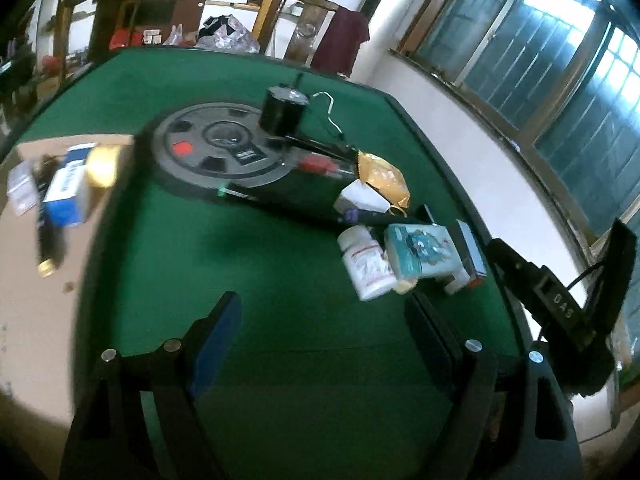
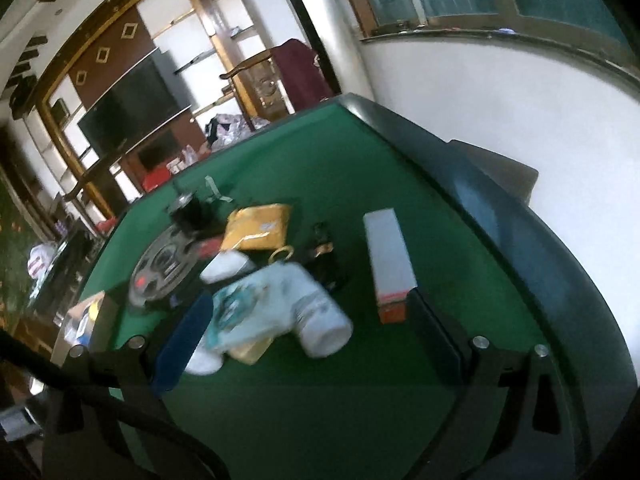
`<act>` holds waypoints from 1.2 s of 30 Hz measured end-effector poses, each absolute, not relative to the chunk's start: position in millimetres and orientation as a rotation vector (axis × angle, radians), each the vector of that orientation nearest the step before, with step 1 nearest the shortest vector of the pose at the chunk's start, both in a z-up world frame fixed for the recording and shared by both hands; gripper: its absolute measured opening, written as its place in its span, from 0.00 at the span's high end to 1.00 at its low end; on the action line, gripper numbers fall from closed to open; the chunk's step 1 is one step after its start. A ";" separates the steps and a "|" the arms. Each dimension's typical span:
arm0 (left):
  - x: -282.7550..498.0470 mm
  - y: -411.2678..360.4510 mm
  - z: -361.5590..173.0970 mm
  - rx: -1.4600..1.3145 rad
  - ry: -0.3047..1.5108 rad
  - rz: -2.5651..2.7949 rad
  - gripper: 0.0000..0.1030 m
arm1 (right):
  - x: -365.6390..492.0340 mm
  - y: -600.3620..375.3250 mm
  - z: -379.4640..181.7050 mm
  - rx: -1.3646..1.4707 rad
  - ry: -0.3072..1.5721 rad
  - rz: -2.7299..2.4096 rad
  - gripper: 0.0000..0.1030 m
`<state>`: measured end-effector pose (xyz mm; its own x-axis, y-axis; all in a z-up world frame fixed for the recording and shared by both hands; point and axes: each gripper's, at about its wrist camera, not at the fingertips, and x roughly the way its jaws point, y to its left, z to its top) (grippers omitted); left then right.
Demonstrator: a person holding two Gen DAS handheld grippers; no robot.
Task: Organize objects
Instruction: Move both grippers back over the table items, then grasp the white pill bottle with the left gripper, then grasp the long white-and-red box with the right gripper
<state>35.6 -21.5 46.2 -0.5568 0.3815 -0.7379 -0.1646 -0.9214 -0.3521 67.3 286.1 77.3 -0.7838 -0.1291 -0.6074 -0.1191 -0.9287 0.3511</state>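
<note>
A cluster of small items lies on the green table [image 1: 280, 272]: a white pill bottle [image 1: 366, 262], a teal tissue pack [image 1: 422, 252], a yellow pouch [image 1: 382, 178] and a long grey box with an orange end [image 2: 390, 264]. My left gripper [image 1: 324, 320] is open and empty, just short of the bottle. My right gripper [image 2: 308, 328] is open above the table, with the white bottle [image 2: 322, 320] and tissue pack [image 2: 240, 312] lying between its fingers. The right gripper also shows at the right edge of the left wrist view [image 1: 560, 304].
A grey round disc [image 1: 218, 148] sits mid-table with a black cylinder [image 1: 282, 108] at its rim. A tan tray or box [image 1: 60, 184] at the left holds a blue-white box and a gold-capped item. The table's dark raised rim [image 2: 520, 232] runs along the right.
</note>
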 end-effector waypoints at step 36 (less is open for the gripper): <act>35.2 -26.8 58.9 -1.144 -0.329 2.524 0.70 | 64.2 324.9 64.2 0.985 -0.816 -2.849 0.06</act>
<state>35.2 -26.8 58.9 -0.6132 0.4045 -0.6785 -0.2173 -0.9122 -0.3475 64.2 324.9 64.2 -0.8009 -0.1822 -0.5704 -0.1475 -0.8632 0.4828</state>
